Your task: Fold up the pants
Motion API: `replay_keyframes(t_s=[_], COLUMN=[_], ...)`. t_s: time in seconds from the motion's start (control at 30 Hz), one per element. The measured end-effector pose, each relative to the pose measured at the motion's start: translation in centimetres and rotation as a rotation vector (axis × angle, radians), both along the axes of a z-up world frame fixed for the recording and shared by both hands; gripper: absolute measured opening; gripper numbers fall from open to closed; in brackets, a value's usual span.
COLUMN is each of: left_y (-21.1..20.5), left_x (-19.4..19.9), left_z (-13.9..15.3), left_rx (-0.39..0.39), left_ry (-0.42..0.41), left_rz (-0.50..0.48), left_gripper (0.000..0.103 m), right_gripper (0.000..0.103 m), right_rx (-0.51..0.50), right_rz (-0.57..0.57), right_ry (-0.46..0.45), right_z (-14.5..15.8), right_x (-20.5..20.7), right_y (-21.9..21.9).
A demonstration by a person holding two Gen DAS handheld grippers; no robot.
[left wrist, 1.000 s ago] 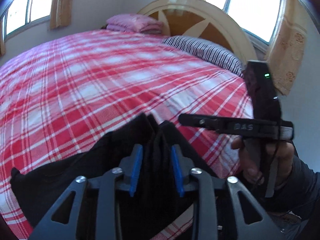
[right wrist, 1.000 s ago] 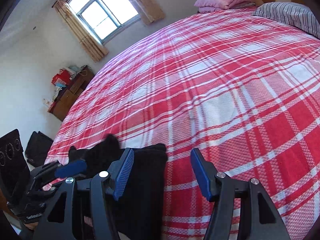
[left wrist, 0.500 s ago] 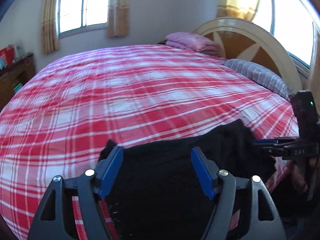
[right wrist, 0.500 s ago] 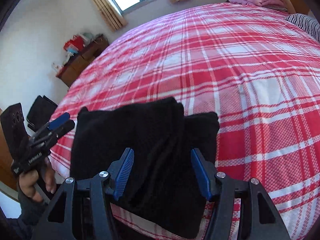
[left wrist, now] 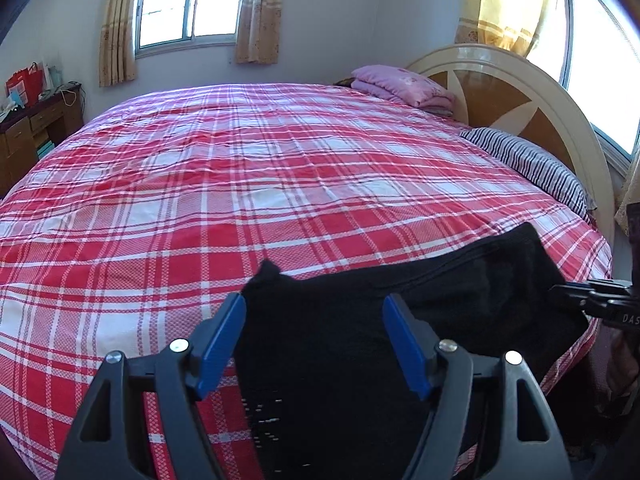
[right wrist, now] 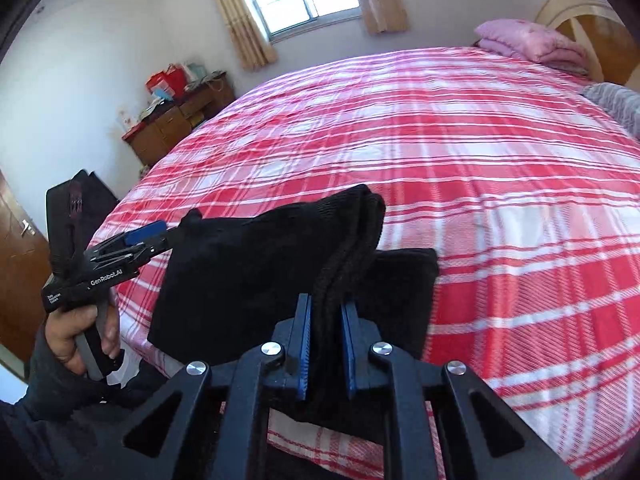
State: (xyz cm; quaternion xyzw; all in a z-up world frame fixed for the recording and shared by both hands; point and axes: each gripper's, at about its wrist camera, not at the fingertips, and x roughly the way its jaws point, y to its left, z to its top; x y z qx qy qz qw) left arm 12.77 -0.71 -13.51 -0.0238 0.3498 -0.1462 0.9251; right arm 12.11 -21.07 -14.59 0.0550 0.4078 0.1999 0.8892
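Note:
The black pants (left wrist: pixel 400 320) lie partly folded on the red plaid bed cover (left wrist: pixel 240 184), close to the near edge. My left gripper (left wrist: pixel 316 320) stands wide over their left end, its jaws still opening; the cloth shows between the blue pads but neither pad presses it. In the right wrist view my right gripper (right wrist: pixel 326 340) has its jaws closing on a thick raised fold of the pants (right wrist: pixel 248 276), with both pads against the cloth. The left gripper (right wrist: pixel 160 236) shows there from the side, tips at the pants' left corner, held by a hand (right wrist: pixel 76 332).
A folded pink blanket (left wrist: pixel 404 86) and a striped pillow (left wrist: pixel 528 164) lie by the curved headboard (left wrist: pixel 520 92). A wooden dresser (right wrist: pixel 176 124) with clutter stands past the bed's far left. A brown door (right wrist: pixel 16 260) is at the left.
My left gripper let go of the bunched pants, opened wide and swung to their left end. My right gripper moved over the pants and closed on a fold that now stands raised.

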Motion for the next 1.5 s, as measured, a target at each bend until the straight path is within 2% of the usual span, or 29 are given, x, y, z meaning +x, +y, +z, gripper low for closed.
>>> replay_keyframes(t_s=[0.13,0.2,0.3,0.37,0.43,0.53,0.63,0.7,0.83,0.9,1.03,1.2,1.37,1.5], left_y=[0.1,-0.1,-0.1,0.0,0.2,0.5,0.7,0.9,1.4,1.4,1.1,0.8,0.7,0.5], left_x=[0.4,0.8,1.1,1.2,1.1,1.0,1.0,1.1,1.4,1.5,1.3,0.9,0.4,-0.1], left_z=[-1.1,-2.1,-3.1,-3.4,-3.2,-3.0,-2.8,-2.8,-3.3,-3.5,-3.2,-2.9,-2.9,-2.7], left_rx=[0.020,0.041,0.060,0.053,0.047,0.046,0.057,0.068,0.067,0.068,0.081,0.095,0.110,0.135], left_ry=[0.013,0.039,0.068,0.074,0.069,0.049,0.036,0.030,0.041,0.048,0.043,0.047,0.061,0.059], left_rz=[0.012,0.018,0.021,0.024,0.035,0.059,0.081,0.093,0.107,0.110,0.109,0.101,0.096,0.094], left_gripper=[0.089,0.089,0.089,0.090,0.091,0.091,0.093,0.096,0.098,0.098,0.098,0.098,0.098,0.098], right_gripper=[0.014,0.014,0.018,0.025,0.030,0.032,0.051,0.052,0.052,0.052,0.052,0.052,0.052,0.052], right_rx=[-0.014,0.007,0.071,0.059,0.008,0.031,0.069,0.069,0.042,0.049,-0.010,-0.099,-0.129,-0.183], right_rz=[-0.027,-0.041,-0.048,-0.064,-0.099,-0.055,0.028,0.048,-0.005,0.008,-0.012,0.048,0.091,0.111], right_ry=[0.095,0.146,0.176,0.142,0.064,-0.022,-0.057,-0.023,0.104,0.086,0.032,-0.027,-0.008,-0.002], right_z=[-2.3,-3.7,-3.8,-3.0,-1.7,0.4,1.0,0.0,-3.6,-3.1,-1.7,-0.7,-2.0,-3.4], right_x=[0.5,1.0,1.5,1.2,0.6,0.5,1.1,2.4,5.4,5.0,2.9,-0.5,-3.2,-3.5], right_y=[-1.5,-2.2,-3.1,-3.2,-3.0,-1.7,0.1,1.3,0.9,0.8,1.0,1.7,1.6,1.8])
